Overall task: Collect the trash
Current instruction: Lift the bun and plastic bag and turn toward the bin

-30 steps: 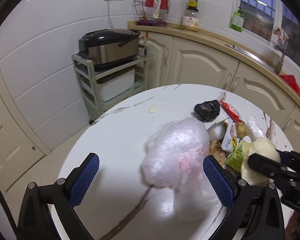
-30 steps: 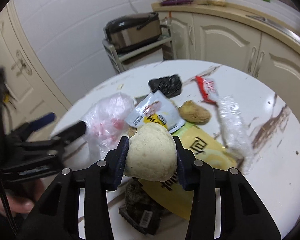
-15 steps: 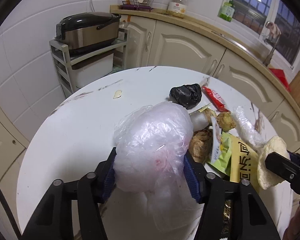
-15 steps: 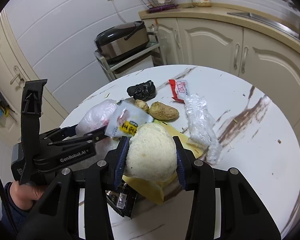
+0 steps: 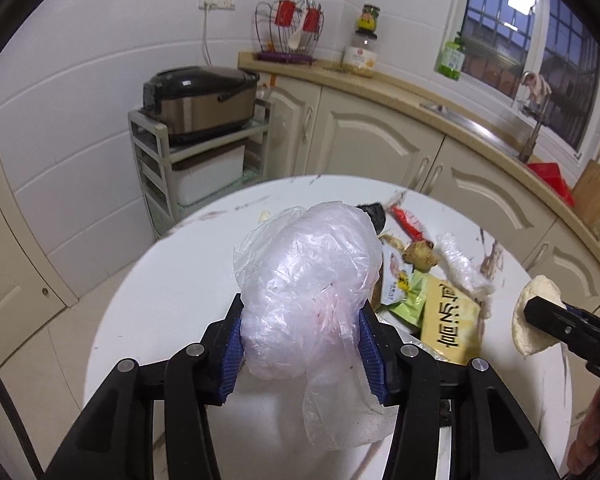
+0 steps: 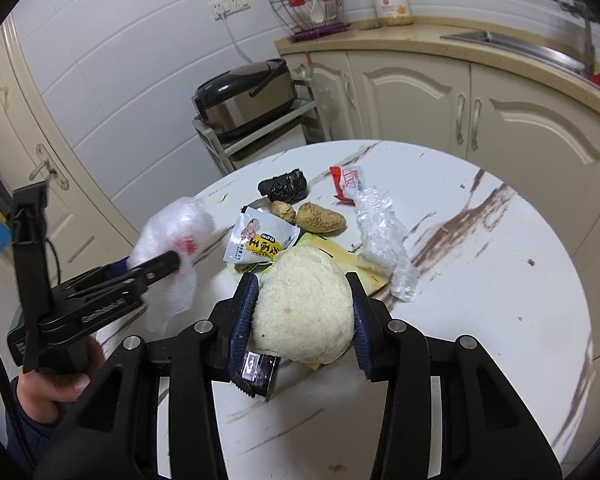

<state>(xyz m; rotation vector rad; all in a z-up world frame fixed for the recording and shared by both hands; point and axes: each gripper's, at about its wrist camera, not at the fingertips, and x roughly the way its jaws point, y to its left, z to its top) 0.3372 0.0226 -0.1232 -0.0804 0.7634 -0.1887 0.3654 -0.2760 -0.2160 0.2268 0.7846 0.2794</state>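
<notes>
My left gripper (image 5: 300,340) is shut on a crumpled clear plastic bag (image 5: 308,280) and holds it above the round white table (image 5: 172,304). The bag also shows in the right wrist view (image 6: 172,240). My right gripper (image 6: 304,320) is shut on a pale steamed bun (image 6: 304,304), lifted over the table; the bun shows at the right of the left wrist view (image 5: 534,316). Trash left on the table: a black bag (image 6: 284,186), a red wrapper (image 6: 346,182), ginger pieces (image 6: 320,218), a white-yellow snack packet (image 6: 260,240), a clear crinkled wrapper (image 6: 384,240), a yellow packet (image 5: 452,324).
A rice cooker (image 5: 200,98) sits on a grey rack (image 5: 172,168) behind the table. Cream cabinets (image 6: 420,100) and a counter with a sink (image 6: 512,44) run along the back right. A door (image 6: 40,160) is at the left.
My left gripper closed on the plastic bag and lifted it off the table. My right gripper rose and pulled back with the bun.
</notes>
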